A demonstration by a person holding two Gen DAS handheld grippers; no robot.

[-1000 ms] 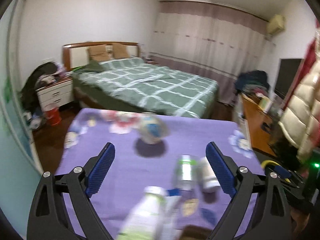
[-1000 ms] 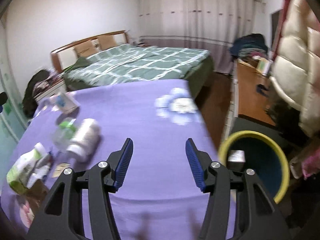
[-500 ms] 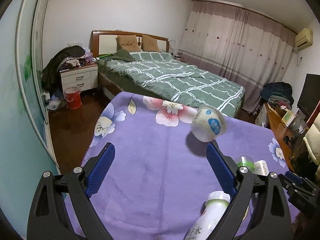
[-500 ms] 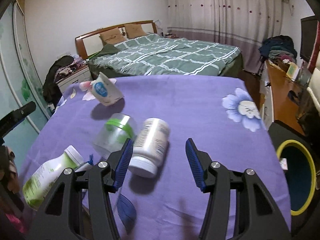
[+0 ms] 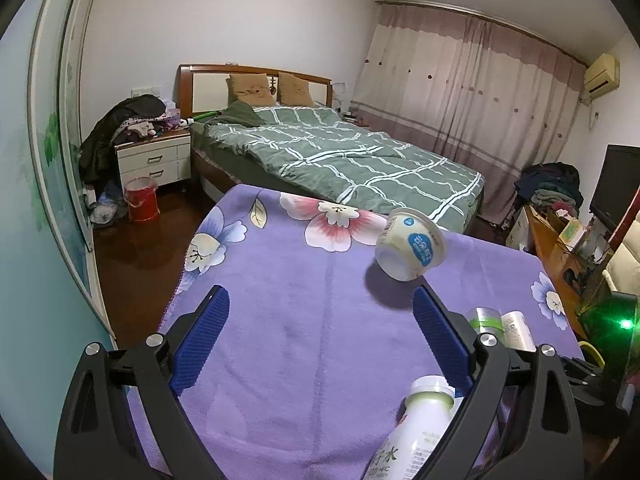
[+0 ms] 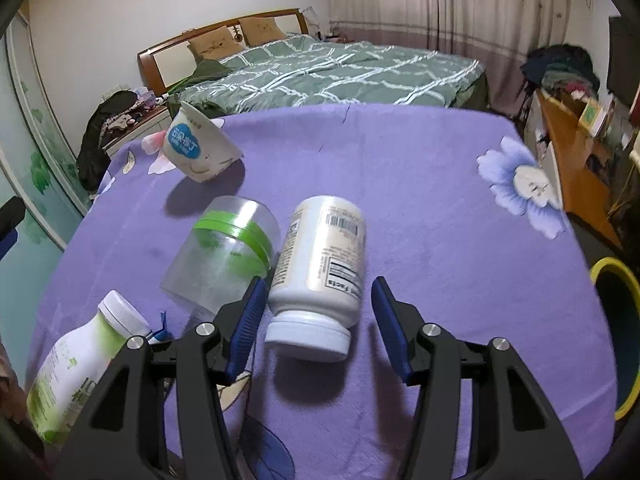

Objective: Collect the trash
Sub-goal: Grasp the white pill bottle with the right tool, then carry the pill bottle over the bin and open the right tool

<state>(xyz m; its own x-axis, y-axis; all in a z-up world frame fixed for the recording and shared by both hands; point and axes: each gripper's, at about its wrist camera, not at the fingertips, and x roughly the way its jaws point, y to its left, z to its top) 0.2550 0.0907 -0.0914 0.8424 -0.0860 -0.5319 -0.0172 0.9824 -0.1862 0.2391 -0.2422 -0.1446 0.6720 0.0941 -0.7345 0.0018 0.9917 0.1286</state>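
Right gripper (image 6: 318, 314): jaws spread, straddling the white bottle (image 6: 320, 264) at frame centre.
Left gripper (image 5: 320, 340): jaws spread, empty.
Advice: we centre, then squeeze gently.

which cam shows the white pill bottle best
The right wrist view. The white pill bottle lies on its side, whole, label and cap visible, straight ahead of the open right gripper. In the left wrist view only a sliver of it shows at the right, behind that gripper's finger, next to the clear jar.
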